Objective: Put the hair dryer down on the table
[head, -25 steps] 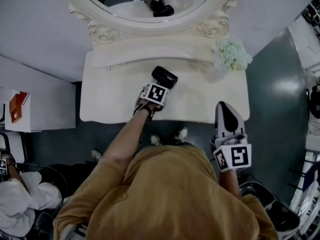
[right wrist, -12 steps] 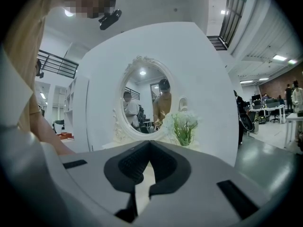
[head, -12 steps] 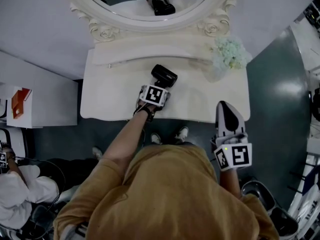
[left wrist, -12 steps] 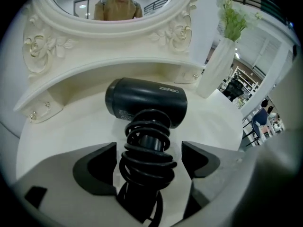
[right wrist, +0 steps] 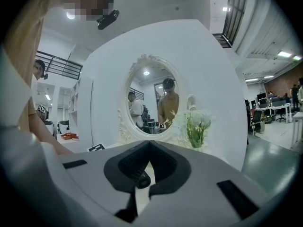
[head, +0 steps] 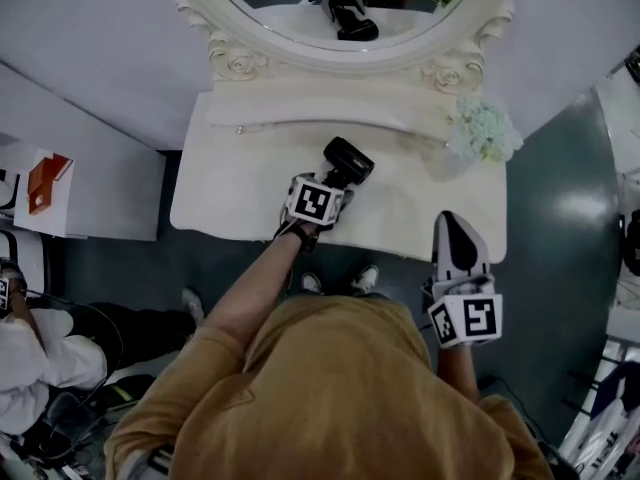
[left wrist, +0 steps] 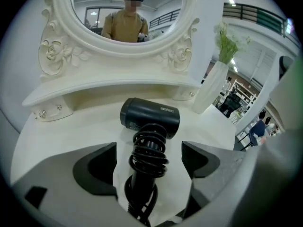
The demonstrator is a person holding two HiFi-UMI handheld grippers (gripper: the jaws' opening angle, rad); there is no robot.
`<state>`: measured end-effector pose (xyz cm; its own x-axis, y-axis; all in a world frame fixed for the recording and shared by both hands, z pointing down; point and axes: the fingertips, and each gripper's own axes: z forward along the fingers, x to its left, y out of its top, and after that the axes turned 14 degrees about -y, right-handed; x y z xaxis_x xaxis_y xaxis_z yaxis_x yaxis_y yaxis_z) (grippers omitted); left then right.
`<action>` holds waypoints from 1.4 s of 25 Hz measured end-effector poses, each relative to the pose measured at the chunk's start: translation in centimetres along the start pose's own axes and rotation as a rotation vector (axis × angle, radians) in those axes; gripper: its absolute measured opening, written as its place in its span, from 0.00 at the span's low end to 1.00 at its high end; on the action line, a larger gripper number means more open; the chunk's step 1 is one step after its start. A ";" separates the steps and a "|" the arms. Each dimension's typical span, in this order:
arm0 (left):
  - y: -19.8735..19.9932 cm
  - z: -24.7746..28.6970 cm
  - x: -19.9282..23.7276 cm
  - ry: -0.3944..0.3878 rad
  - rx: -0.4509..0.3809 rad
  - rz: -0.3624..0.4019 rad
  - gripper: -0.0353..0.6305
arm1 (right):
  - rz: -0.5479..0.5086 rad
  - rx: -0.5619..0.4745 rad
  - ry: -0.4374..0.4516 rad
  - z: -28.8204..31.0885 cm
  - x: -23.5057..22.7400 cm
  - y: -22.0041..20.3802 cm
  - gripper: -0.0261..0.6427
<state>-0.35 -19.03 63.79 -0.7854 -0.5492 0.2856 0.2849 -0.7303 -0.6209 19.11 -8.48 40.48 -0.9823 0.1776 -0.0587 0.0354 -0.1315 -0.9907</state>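
Note:
The black hair dryer [head: 348,160] lies on the white dressing table [head: 230,198], head toward the mirror. In the left gripper view the hair dryer [left wrist: 150,117] shows its handle wrapped in coiled cord, pointing back between the jaws. My left gripper [head: 330,183] hangs just over that handle, tilted down. The left gripper [left wrist: 149,150] is open; its jaws have just been opening, and the handle lies between them with a gap on each side. My right gripper [head: 452,230] is off the table's front right corner, and the right gripper [right wrist: 147,145] is shut on nothing.
An oval mirror [head: 300,8] in a carved frame stands at the table's back. A vase of pale flowers [head: 483,130] sits at the back right corner. Left of the table is a white cabinet with an orange box [head: 45,183]. A seated person [head: 40,358] is at lower left.
The left gripper has drawn back a little toward me from the dryer's head. The dryer stays lying on the table. The right gripper has kept its place.

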 end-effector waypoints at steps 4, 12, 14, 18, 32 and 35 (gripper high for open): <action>1.0 -2.4 0.1 -0.017 -0.069 -0.023 0.67 | -0.007 -0.006 0.032 0.8 1.9 0.3 0.04; 0.8 -6.7 2.1 -0.046 -0.123 -0.091 0.60 | 0.002 -0.009 0.094 2.4 6.2 1.0 0.04; 2.0 -8.6 3.1 0.009 -0.161 -0.037 0.40 | 0.012 -0.008 0.110 2.5 7.4 1.1 0.04; 4.1 -11.6 5.1 0.098 -0.223 0.019 0.10 | 0.008 -0.010 0.126 2.5 9.0 1.3 0.04; 13.3 -20.4 4.2 0.083 -0.535 0.145 0.06 | -0.035 -0.059 0.066 5.0 6.1 4.2 0.04; 15.2 -22.7 3.8 0.099 -0.584 0.223 0.06 | -0.051 -0.082 0.063 5.8 5.5 5.3 0.04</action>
<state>-11.50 -23.01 38.87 -0.7967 -0.6021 0.0522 0.1223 -0.2452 -0.9617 12.88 -13.86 35.59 -0.9698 0.2434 -0.0128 0.0030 -0.0407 -0.9992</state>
